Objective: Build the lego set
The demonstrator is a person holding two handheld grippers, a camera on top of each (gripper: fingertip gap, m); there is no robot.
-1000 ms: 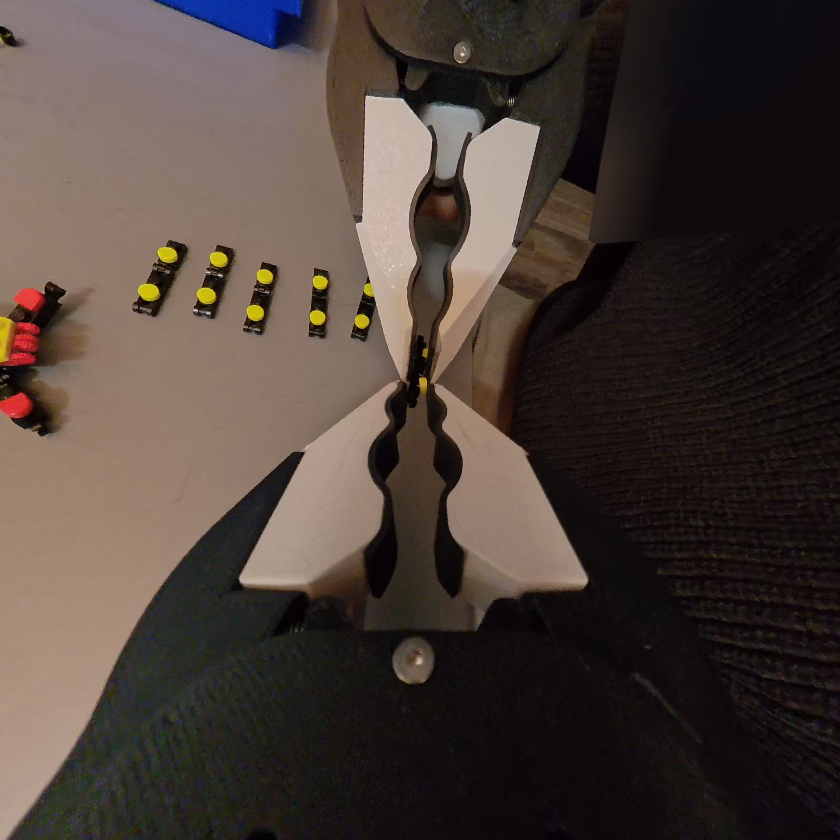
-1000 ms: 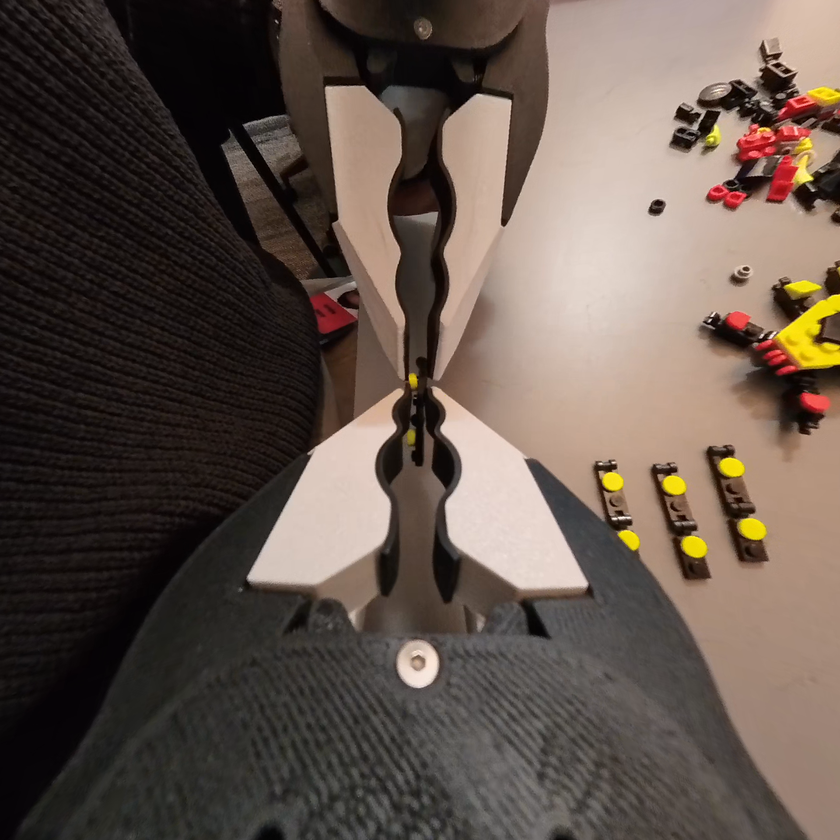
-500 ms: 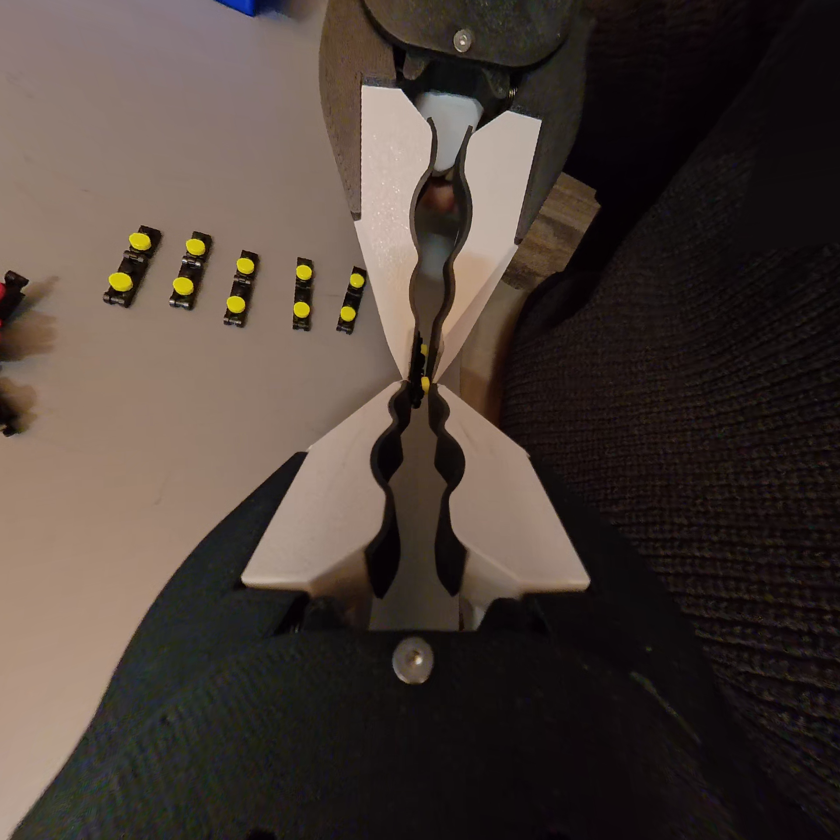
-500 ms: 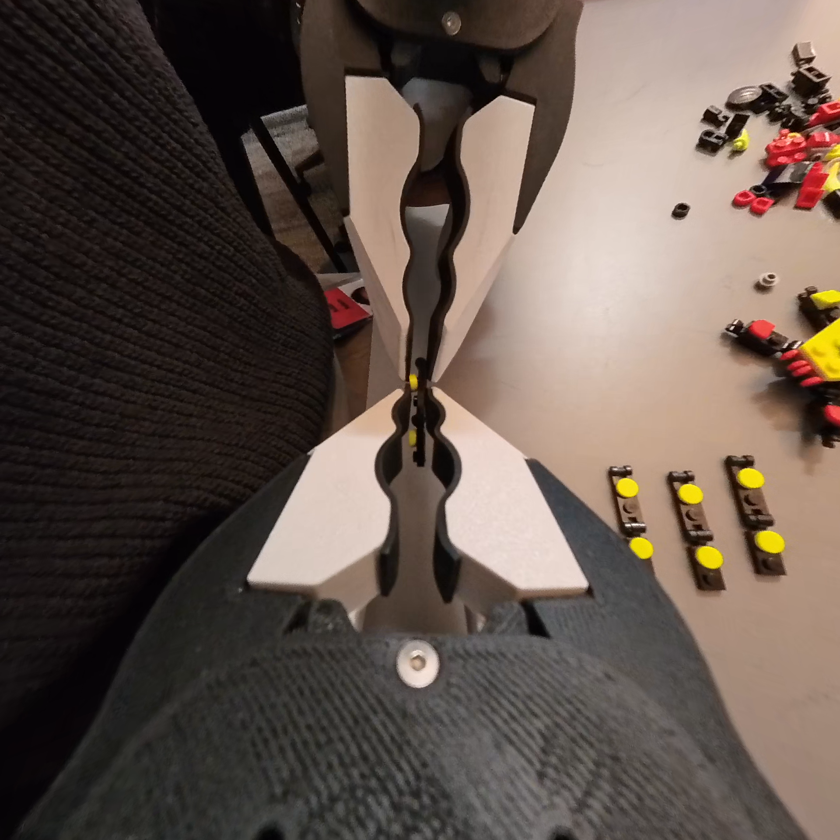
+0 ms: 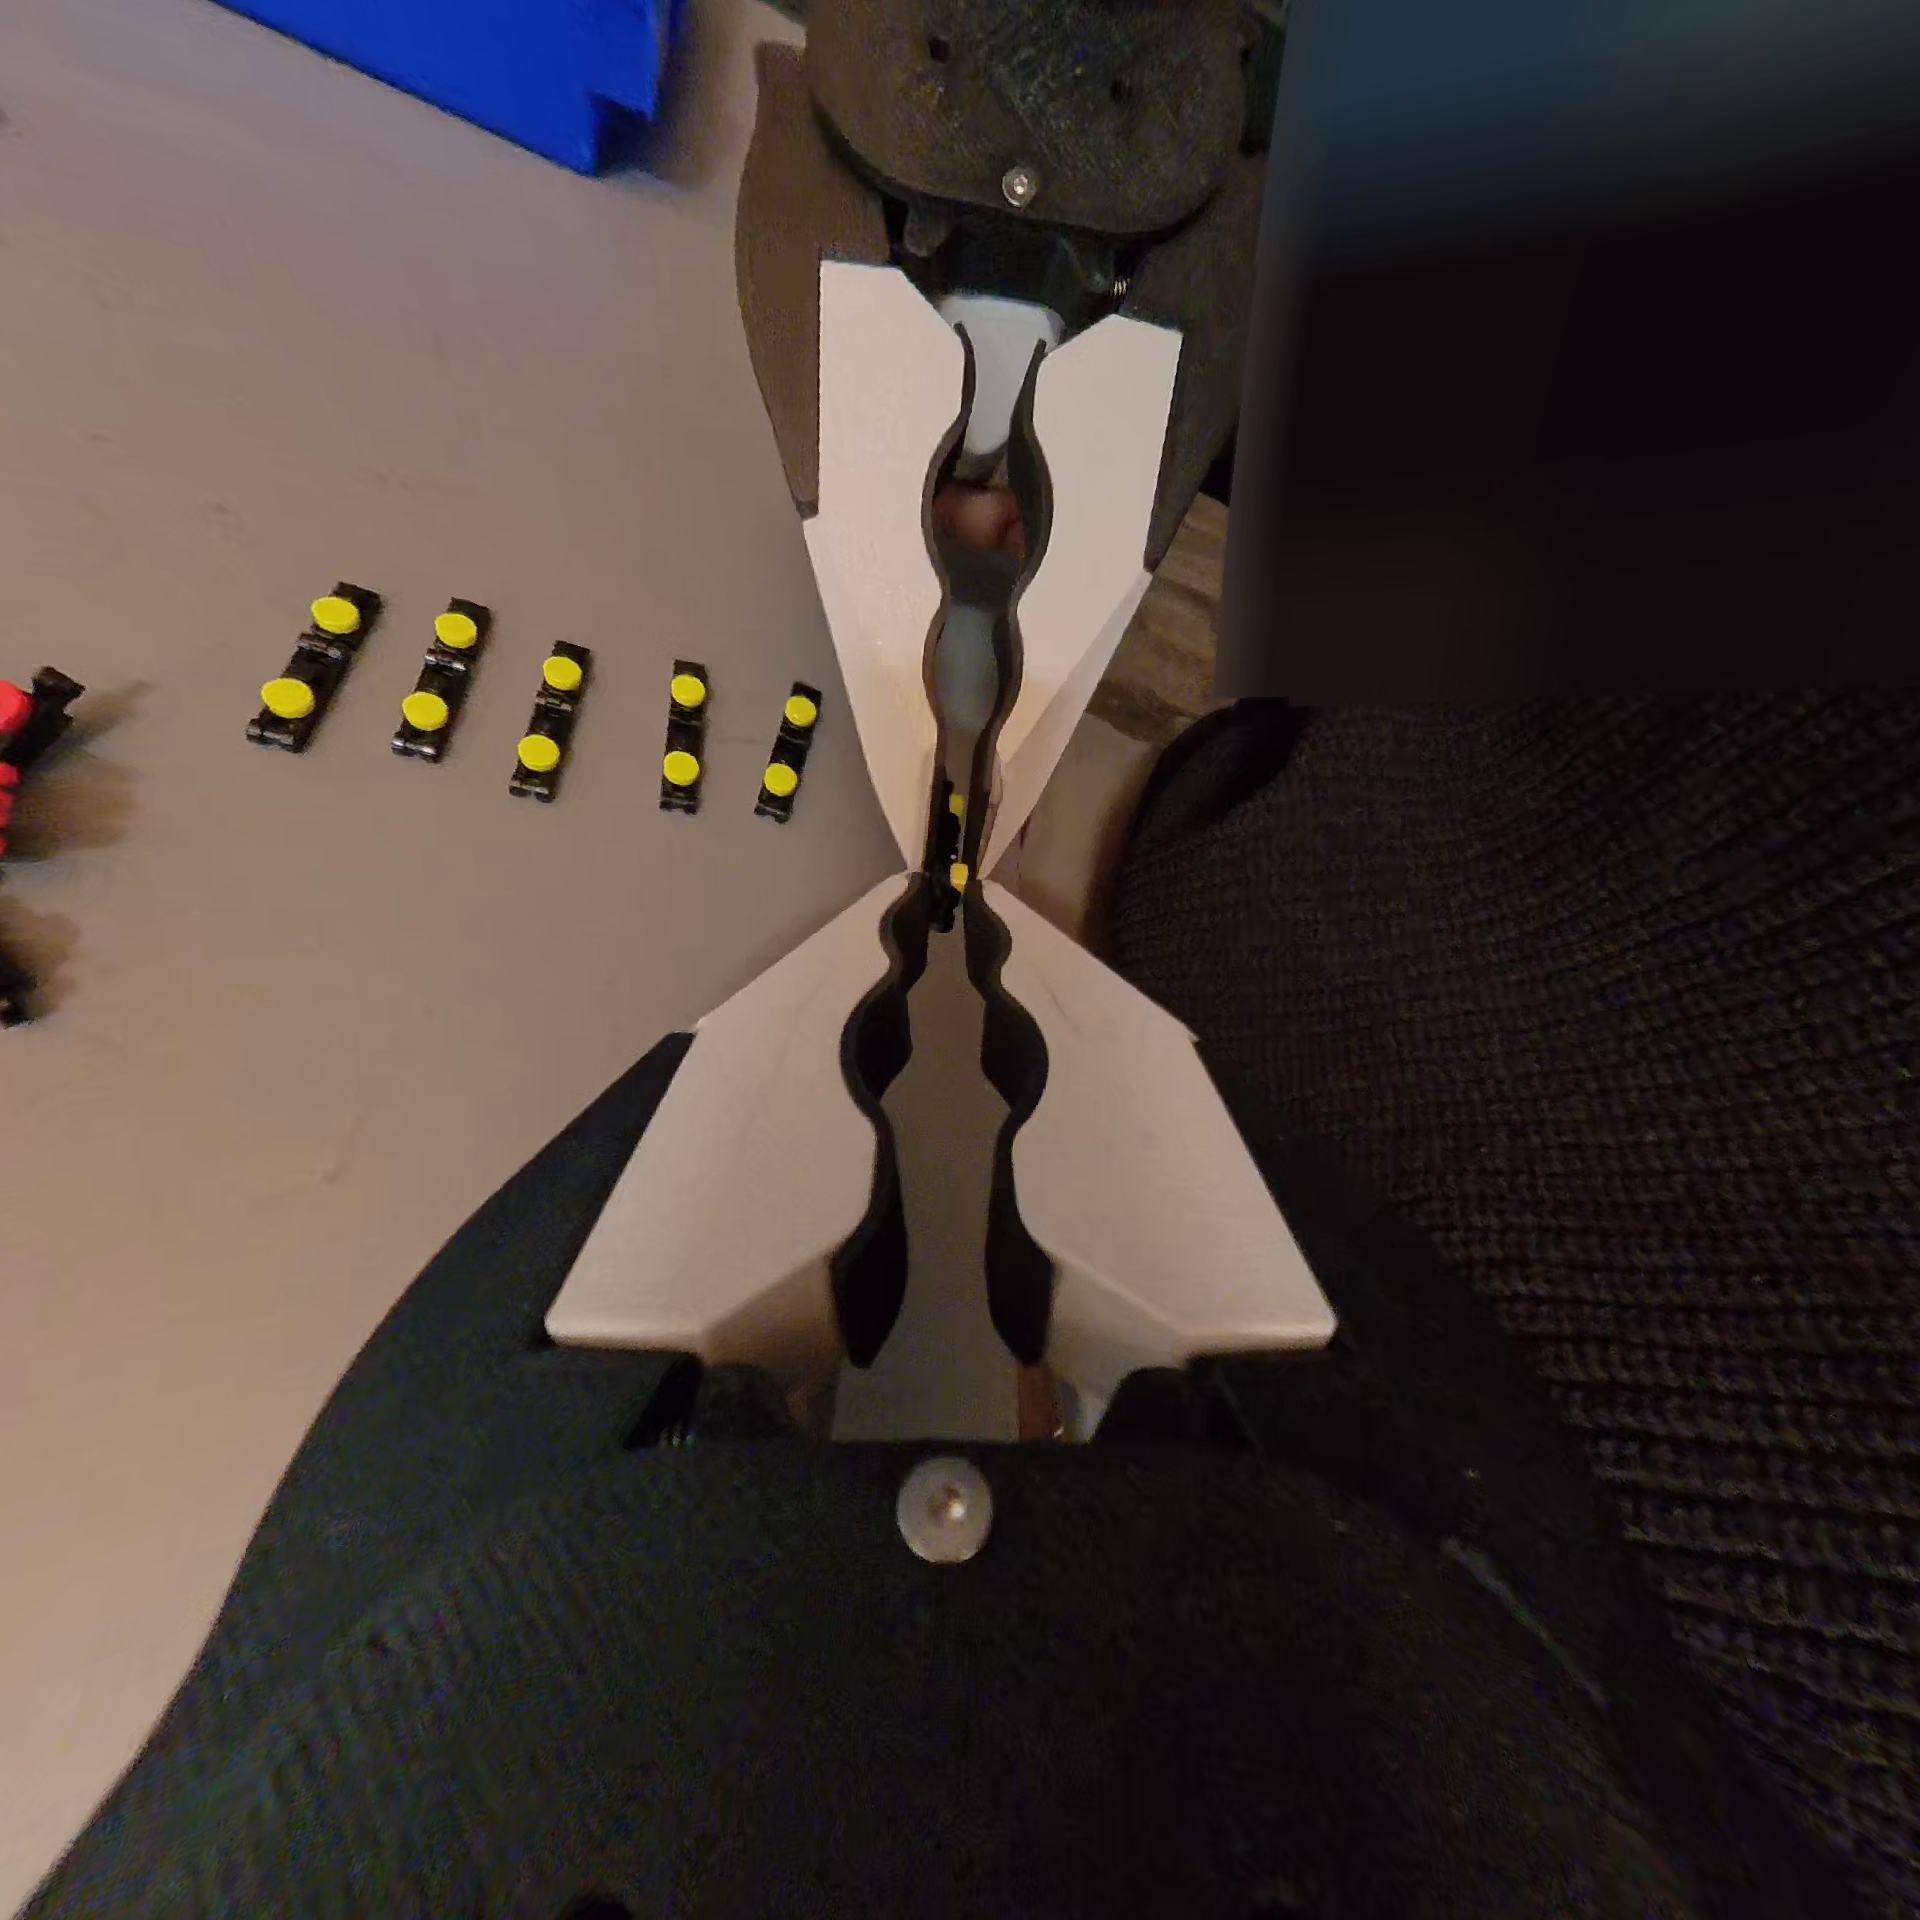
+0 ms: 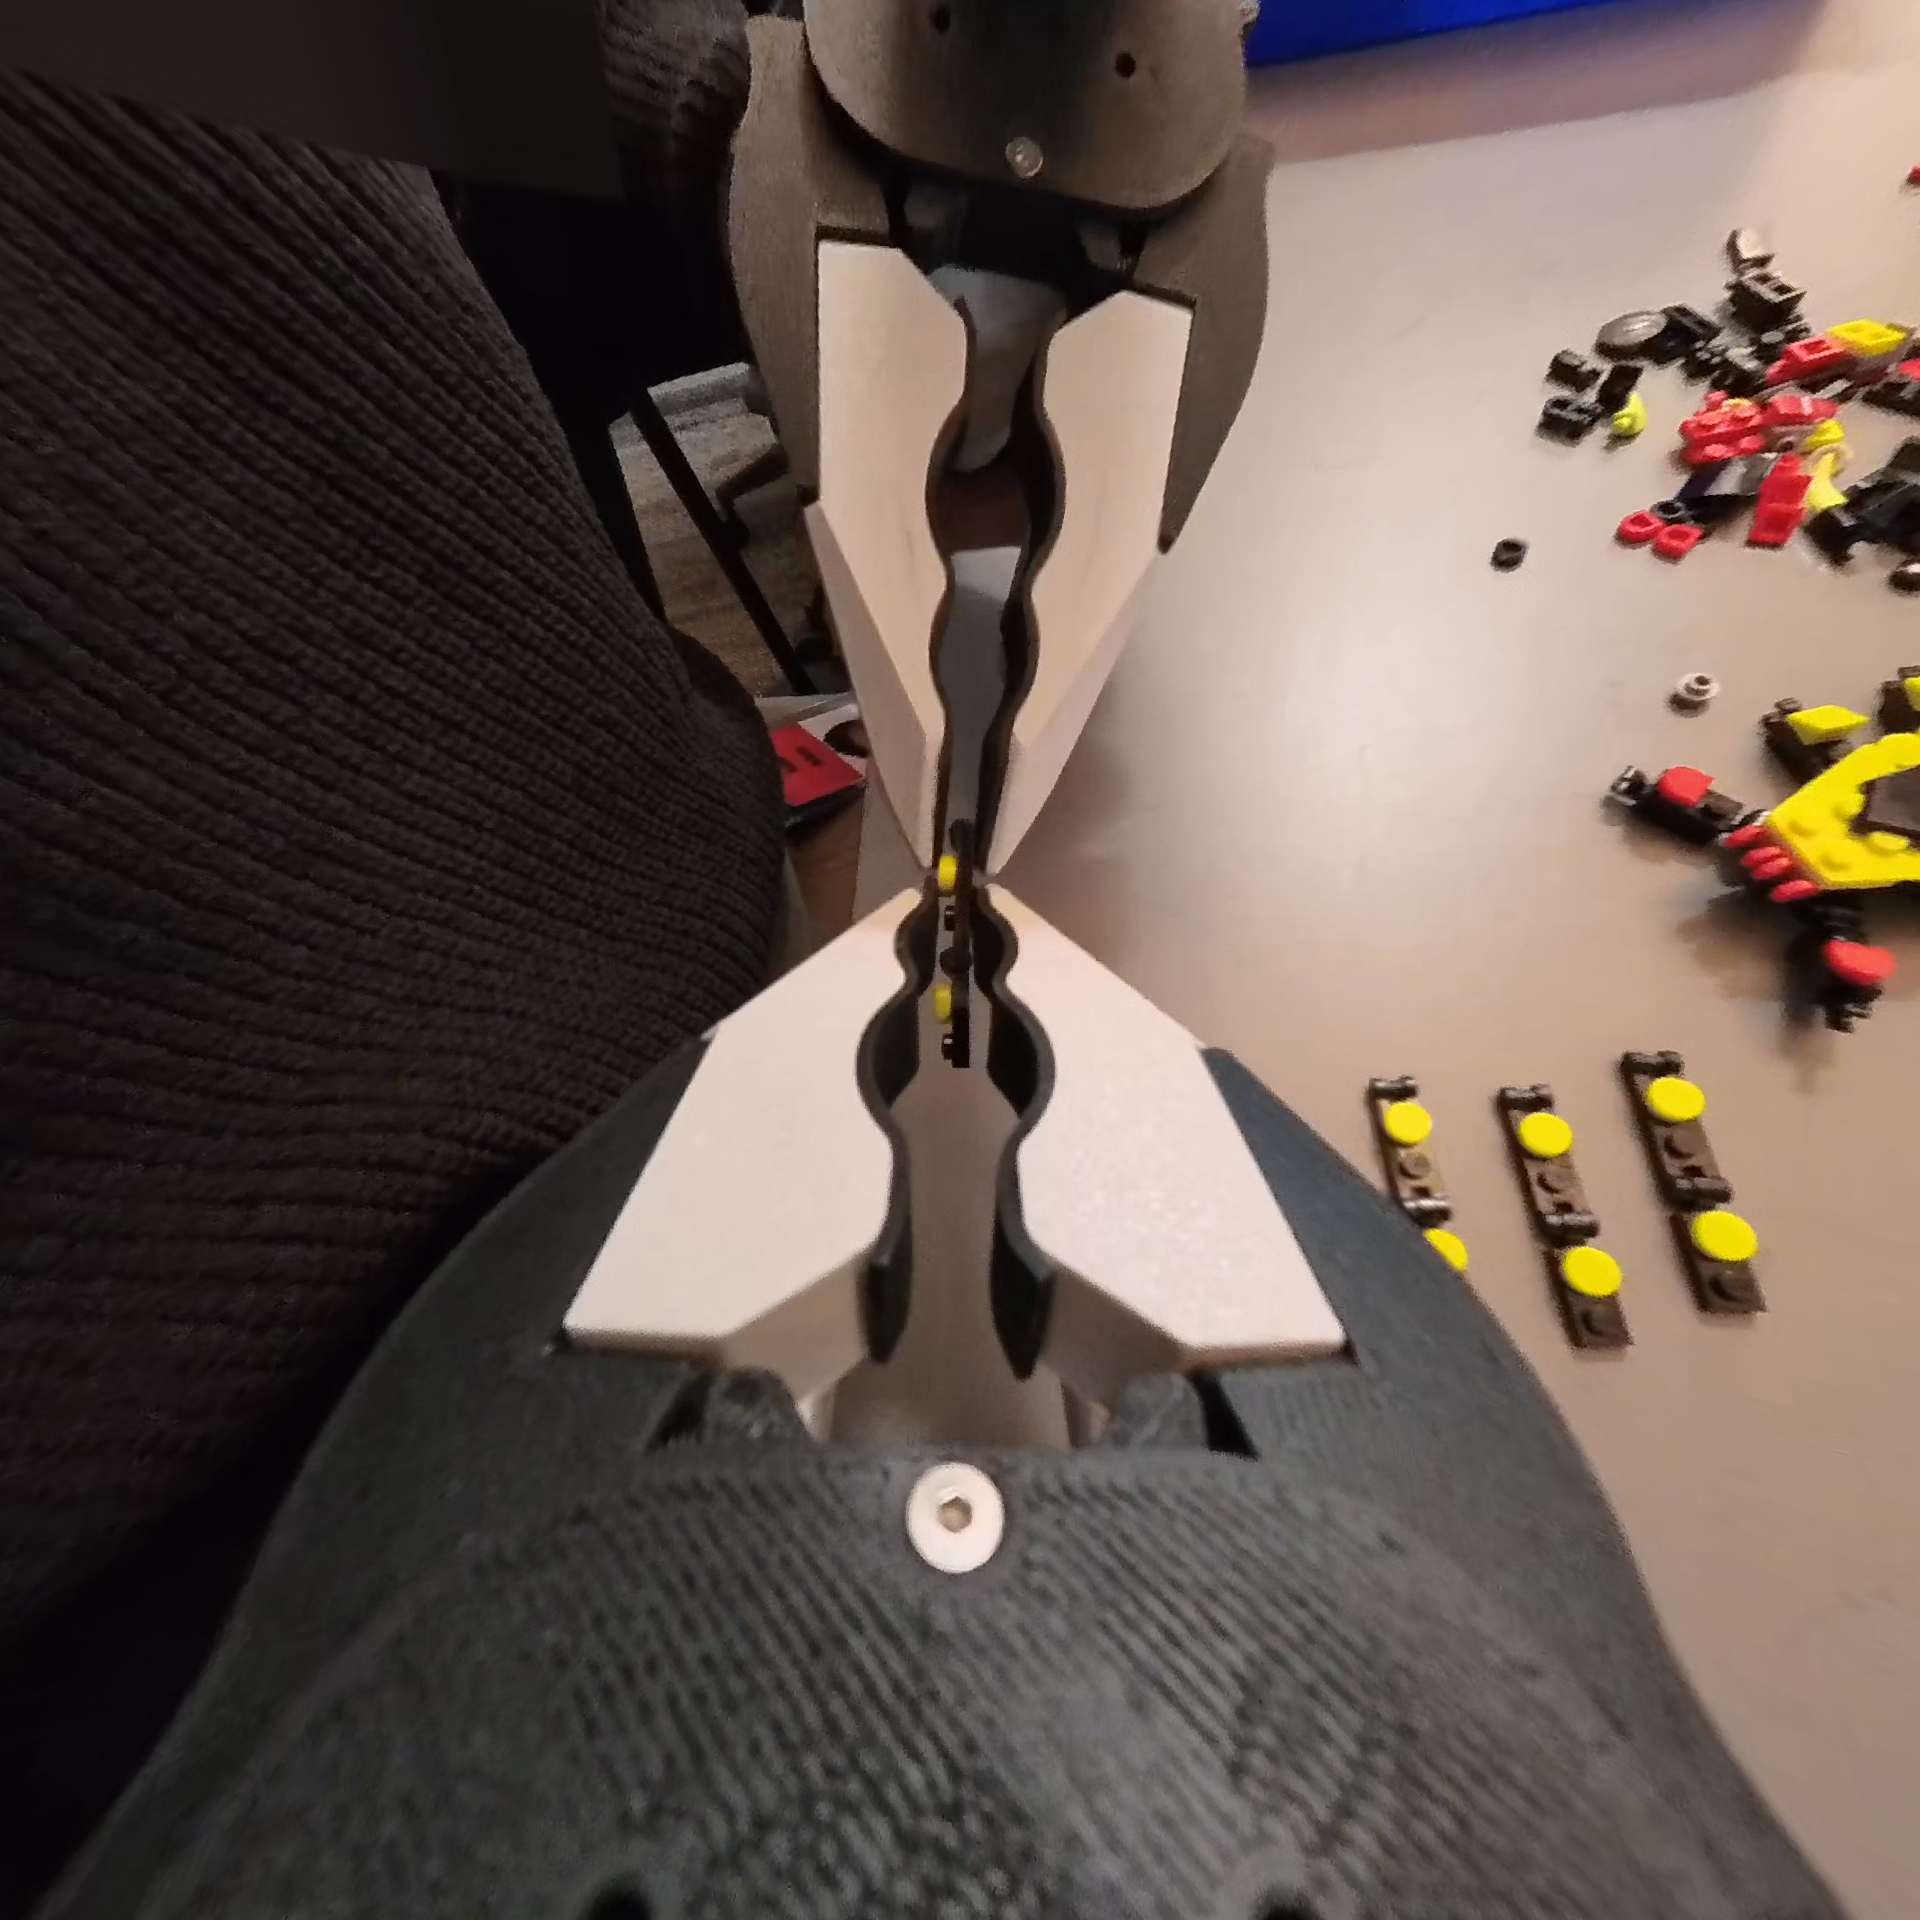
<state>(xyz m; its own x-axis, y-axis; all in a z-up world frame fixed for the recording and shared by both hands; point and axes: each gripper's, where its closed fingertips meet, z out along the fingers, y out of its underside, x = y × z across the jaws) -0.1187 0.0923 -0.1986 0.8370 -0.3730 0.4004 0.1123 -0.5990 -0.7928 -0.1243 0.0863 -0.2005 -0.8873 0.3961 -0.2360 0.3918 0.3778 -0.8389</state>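
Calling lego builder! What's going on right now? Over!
Left hand-held gripper and right hand-held gripper tip to tip, both shut on one black strip with yellow studs. Five finished strips lined up on the table. Nothing in the way.

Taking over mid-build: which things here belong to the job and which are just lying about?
In the job:
- thin black strip with yellow round studs, clamped by left gripper and right gripper
- five matching strips
- loose red, yellow, black bricks

Lying about:
- blue plastic bin

A thin black lego strip [image 6: 954, 971] with yellow round studs stands edge-on, apparently pinched between both tongs' tips.
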